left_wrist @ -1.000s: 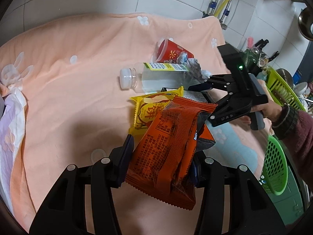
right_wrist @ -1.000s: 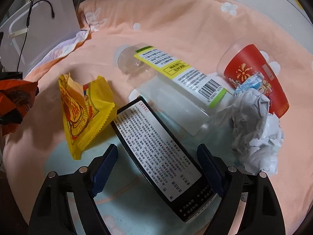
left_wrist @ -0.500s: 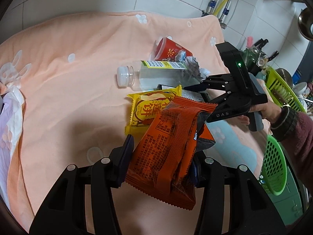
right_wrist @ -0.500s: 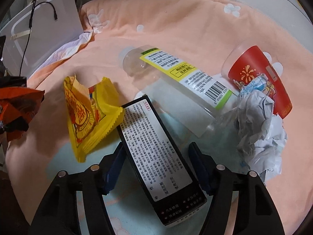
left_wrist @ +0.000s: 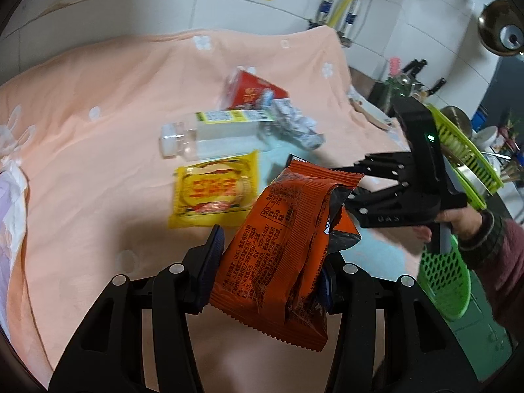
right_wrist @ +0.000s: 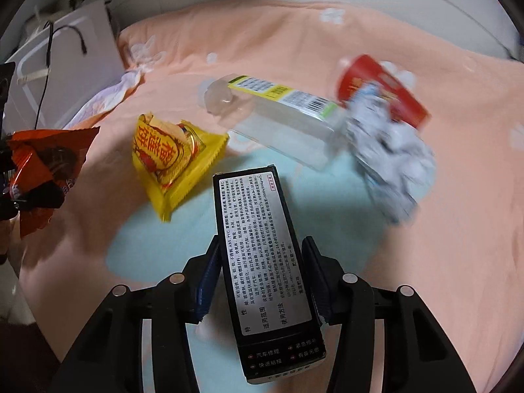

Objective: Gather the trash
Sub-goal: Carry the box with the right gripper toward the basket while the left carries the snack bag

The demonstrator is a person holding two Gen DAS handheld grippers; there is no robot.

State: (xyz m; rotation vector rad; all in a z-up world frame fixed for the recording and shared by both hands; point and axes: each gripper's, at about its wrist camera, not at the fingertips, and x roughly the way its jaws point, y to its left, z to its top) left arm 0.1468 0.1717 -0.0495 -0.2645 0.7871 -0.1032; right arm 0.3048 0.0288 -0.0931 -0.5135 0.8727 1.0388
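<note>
My left gripper [left_wrist: 271, 255] is shut on an orange snack wrapper [left_wrist: 278, 255], held above the peach cloth; the same wrapper [right_wrist: 39, 170] shows at the left edge of the right wrist view. My right gripper [right_wrist: 262, 255] has its jaws closing on a black printed box [right_wrist: 262, 245], and both pads touch the box's long sides. On the cloth beyond lie a yellow snack wrapper [right_wrist: 170, 157], a clear plastic bottle [right_wrist: 281, 114], a red paper cup [right_wrist: 383, 88] on its side and a crumpled grey paper wad [right_wrist: 393, 150].
A peach cloth [left_wrist: 98, 114] with a pale blue patch covers the surface. A green perforated basket [left_wrist: 445, 281] sits low at the right, beside a person's hand and sleeve. A lime dish rack [left_wrist: 465, 150] stands behind. A white appliance with a cable [right_wrist: 59, 59] is at the far left.
The right gripper's jaws came together from wide apart onto the black box, which now lines up with the fingers. The left gripper drew back a little, still holding the orange wrapper.
</note>
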